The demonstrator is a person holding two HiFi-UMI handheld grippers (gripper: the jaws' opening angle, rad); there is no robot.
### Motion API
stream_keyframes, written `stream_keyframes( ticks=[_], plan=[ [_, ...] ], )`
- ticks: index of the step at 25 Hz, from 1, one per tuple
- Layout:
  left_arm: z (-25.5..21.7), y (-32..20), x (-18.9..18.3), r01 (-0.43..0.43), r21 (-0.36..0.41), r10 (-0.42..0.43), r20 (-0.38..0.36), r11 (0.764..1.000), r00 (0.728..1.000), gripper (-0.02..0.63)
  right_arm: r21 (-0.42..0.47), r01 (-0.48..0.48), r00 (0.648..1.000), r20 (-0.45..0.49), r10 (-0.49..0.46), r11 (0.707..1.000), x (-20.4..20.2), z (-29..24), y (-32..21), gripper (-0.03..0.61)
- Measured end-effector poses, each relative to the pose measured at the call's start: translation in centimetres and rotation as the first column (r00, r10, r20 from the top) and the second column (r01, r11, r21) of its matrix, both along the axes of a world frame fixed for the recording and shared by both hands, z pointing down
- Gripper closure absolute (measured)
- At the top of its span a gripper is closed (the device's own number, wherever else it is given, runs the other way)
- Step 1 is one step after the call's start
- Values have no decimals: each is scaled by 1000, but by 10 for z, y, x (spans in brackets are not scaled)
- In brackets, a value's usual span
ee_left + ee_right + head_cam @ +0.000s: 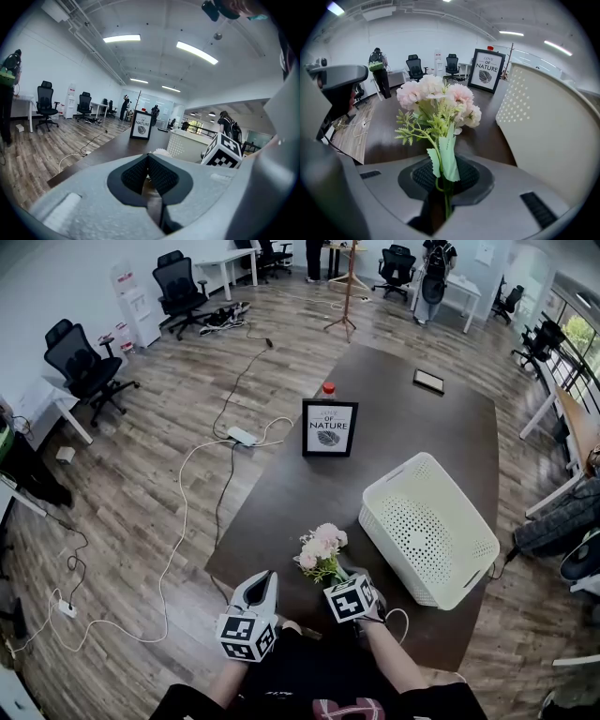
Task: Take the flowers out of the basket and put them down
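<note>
- Gripping the flowers (436,101) by the green stem in the right gripper (443,180), jaws pinched tight on the stalk, pink heads pointing away past the tips.
- Already clear of the basket (422,531): bunch out over the dark table (375,418), close to its near edge, just beside the basket's near-left corner and outside its rim.
- Judged to be low over the tabletop; impossible to tell whether resting on it or just above.
- Left gripper (262,579): closed with nothing between the pads, parked at the near edge, to the left of the bunch, taking no part.
- Done, by the look of it: the lifting-out. Nothing else visible inside the basket from the head view, though only part of its bottom on show.
- Left to do: laying the bunch on the bare surface, letting go of the stem, then pulling the right gripper away.
- Plenty of free table along the near edge; framed sign (329,427) and red-capped bottle (328,389) well apart, toward the middle and far side, no obstacle.
</note>
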State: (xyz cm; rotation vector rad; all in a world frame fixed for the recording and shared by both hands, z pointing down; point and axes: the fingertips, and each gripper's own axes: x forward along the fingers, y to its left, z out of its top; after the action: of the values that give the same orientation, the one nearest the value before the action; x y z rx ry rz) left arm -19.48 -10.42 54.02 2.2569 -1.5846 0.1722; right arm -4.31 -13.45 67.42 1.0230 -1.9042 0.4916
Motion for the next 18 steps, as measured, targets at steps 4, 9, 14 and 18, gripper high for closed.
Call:
stream_keyframes(
  ticks=[4,9,14,18],
  plan=[
    [0,1,-3,-2,-3,2,-2,1000,1000,604,-14,-19,1000,10,19,1000,-1,-1,0,495],
    [3,2,-6,10,-11,-10,-3,1000,1000,604,-30,-5,1000,19,6,1000,0,1,0,481],
    [1,-1,-12,31,-11,-31,-15,999,999,604,-39,-20,998,51,22,999,1,-2,1,454],
    [2,1,-8,20,-13,-21,-13,1000,1000,604,-54,-12,998,54,15,998,-1,-1,5,426]
  ],
)
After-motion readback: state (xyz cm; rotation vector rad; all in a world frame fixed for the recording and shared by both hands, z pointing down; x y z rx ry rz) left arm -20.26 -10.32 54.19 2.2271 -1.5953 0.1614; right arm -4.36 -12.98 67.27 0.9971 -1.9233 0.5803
